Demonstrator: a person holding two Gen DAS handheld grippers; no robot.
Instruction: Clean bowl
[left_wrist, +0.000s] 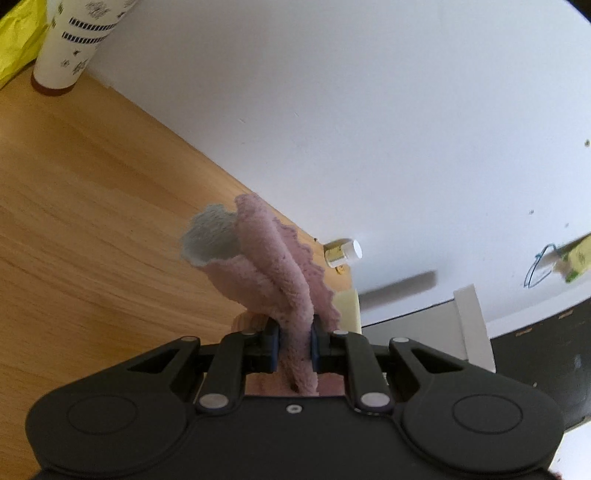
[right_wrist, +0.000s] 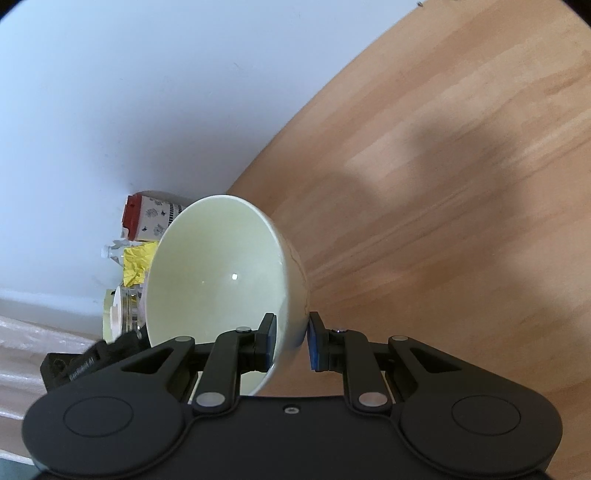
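A pale cream bowl (right_wrist: 218, 269) is held tilted above the wooden table (right_wrist: 443, 184), its hollow facing left in the right wrist view. My right gripper (right_wrist: 291, 339) is shut on its rim, one blue pad inside the bowl and one against the outer wall. In the left wrist view my left gripper (left_wrist: 295, 347) is shut on a folded pink cloth (left_wrist: 273, 266) with a pale blue underside. The cloth stands up from the pads over the table (left_wrist: 92, 221). The bowl does not appear in the left wrist view.
A white patterned paper cup (left_wrist: 70, 44) and yellow crumpled paper (left_wrist: 18, 37) stand at the table's far edge by the white wall. A small gold bottle with a white cap (left_wrist: 341, 253) lies near the corner. A red-capped carton (right_wrist: 147, 218), yellow paper (right_wrist: 136, 264) and a jar (right_wrist: 125, 310) crowd behind the bowl.
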